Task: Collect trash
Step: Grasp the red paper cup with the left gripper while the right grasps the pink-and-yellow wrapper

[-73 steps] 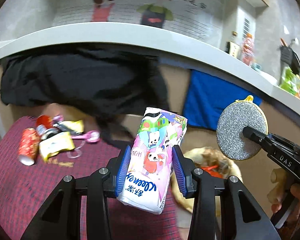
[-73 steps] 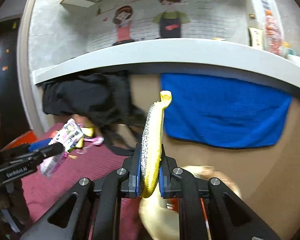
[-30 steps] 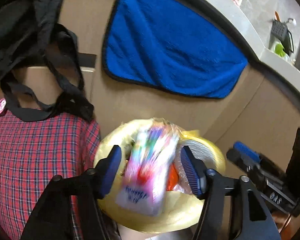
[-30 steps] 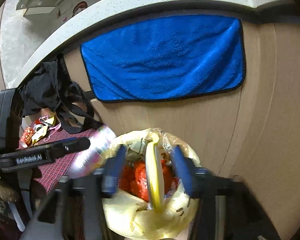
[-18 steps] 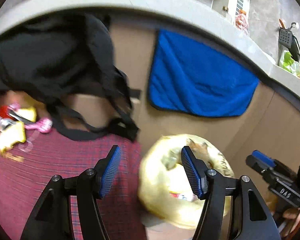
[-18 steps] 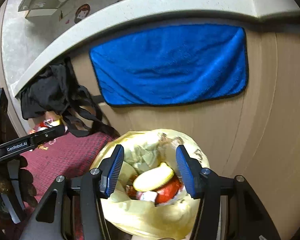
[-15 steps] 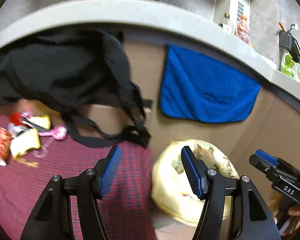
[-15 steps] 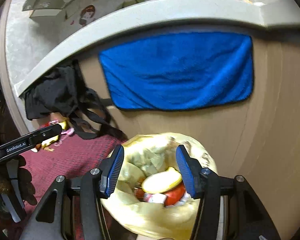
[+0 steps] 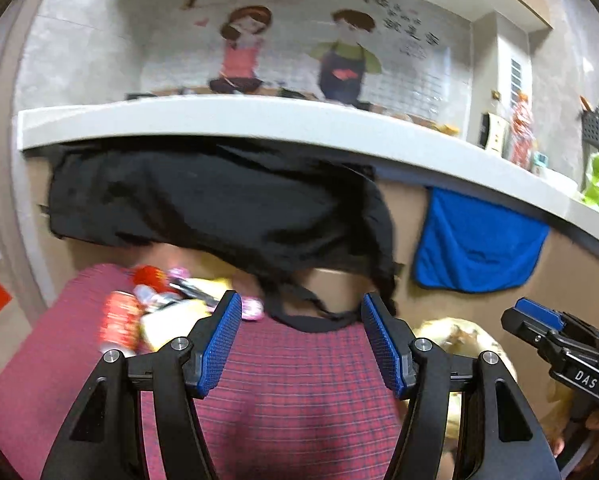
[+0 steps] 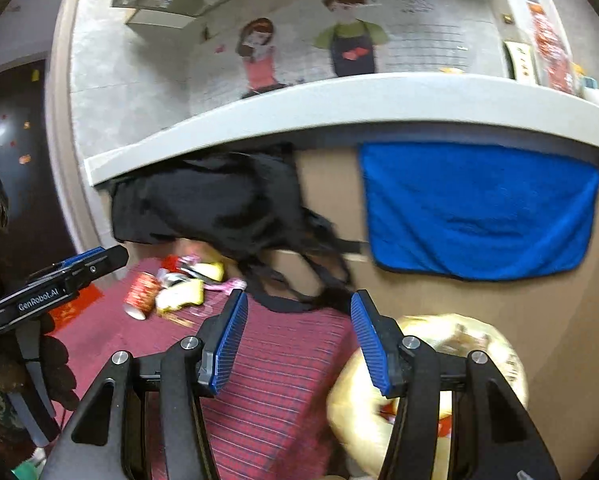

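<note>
My left gripper [image 9: 301, 342] is open and empty above the red plaid cloth [image 9: 299, 396]. My right gripper [image 10: 295, 342] is open and empty too, over the cloth's right edge. A pile of trash lies at the far left of the cloth: a red can [image 9: 117, 322], yellow wrappers [image 9: 167, 322] and a pink piece [image 9: 253, 308]; the right wrist view shows the can [image 10: 141, 294] and wrappers [image 10: 181, 294] as well. A bin lined with a yellow bag [image 10: 451, 380] stands right of the cloth, with trash inside; it also shows in the left wrist view [image 9: 463, 344].
A black bag [image 9: 219, 204] hangs under the white counter edge [image 9: 259, 120], its straps reaching the cloth. A blue towel [image 10: 475, 208] hangs on the brown panel to the right. Each gripper shows in the other's view, the right [image 9: 555, 344] and the left [image 10: 65, 280].
Both grippers opened and dropped their loads into the yellow bag: the tissue pack from the left, the yellow glitter disc from the right. Both views have since swung up and left toward the trash pile.
</note>
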The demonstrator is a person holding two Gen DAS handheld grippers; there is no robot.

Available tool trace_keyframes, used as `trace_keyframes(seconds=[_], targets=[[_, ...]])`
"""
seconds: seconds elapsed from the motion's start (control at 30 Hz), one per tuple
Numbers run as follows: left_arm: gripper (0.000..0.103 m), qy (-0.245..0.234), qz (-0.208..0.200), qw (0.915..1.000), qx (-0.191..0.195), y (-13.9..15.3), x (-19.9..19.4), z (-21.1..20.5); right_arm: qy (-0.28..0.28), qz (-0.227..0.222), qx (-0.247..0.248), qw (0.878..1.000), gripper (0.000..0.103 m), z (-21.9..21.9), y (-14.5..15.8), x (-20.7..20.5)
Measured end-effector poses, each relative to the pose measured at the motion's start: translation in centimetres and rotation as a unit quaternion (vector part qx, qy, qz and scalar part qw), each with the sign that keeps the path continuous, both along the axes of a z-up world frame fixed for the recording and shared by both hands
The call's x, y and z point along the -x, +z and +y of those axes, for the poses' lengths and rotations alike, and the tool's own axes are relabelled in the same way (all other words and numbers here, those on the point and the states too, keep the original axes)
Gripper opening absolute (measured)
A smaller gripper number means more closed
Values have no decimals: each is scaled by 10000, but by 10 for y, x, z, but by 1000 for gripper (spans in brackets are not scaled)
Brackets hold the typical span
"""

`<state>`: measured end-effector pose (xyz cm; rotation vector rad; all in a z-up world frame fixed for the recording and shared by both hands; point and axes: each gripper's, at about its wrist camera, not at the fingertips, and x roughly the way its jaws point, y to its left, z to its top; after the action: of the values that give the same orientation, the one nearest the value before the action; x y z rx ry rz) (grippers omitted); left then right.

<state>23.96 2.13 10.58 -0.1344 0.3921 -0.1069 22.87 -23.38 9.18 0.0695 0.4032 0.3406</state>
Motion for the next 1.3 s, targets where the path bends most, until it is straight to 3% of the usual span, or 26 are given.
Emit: trace_keyframes(seconds=[0.33, 0.4, 0.53, 0.63, 0.87, 1.07, 1.2, 1.3], targets=[[63, 620, 33, 9979, 168, -8, 18, 112, 498, 19, -26, 9988, 52, 94, 4, -13], [63, 652, 118, 9968, 442, -21, 11, 142, 565, 101, -10, 9984, 52, 107, -2, -20], [64, 551, 381, 9886, 1351, -58, -11, 202, 672, 361, 33, 9971, 52, 134, -24, -43], [64, 776, 617, 9861, 1333, -86, -32, 224, 726, 569, 26, 9957, 52, 145, -42, -59], [65, 688, 1190, 9865, 886, -130, -93, 224, 830, 963, 168, 9917, 52, 167, -78, -92], [65, 966, 1610, 9774, 969, -155, -141, 229, 804, 1147, 300, 9897, 52, 172, -97, -111], [65, 1029, 1720, 9727, 1168, -165, -149, 237, 767, 1155, 456, 9893, 52, 177, -100, -120], [60, 1027, 1658, 9740, 1151, -165, -145, 241, 802, 1172, 544, 9884, 52, 193, -100, -131]])
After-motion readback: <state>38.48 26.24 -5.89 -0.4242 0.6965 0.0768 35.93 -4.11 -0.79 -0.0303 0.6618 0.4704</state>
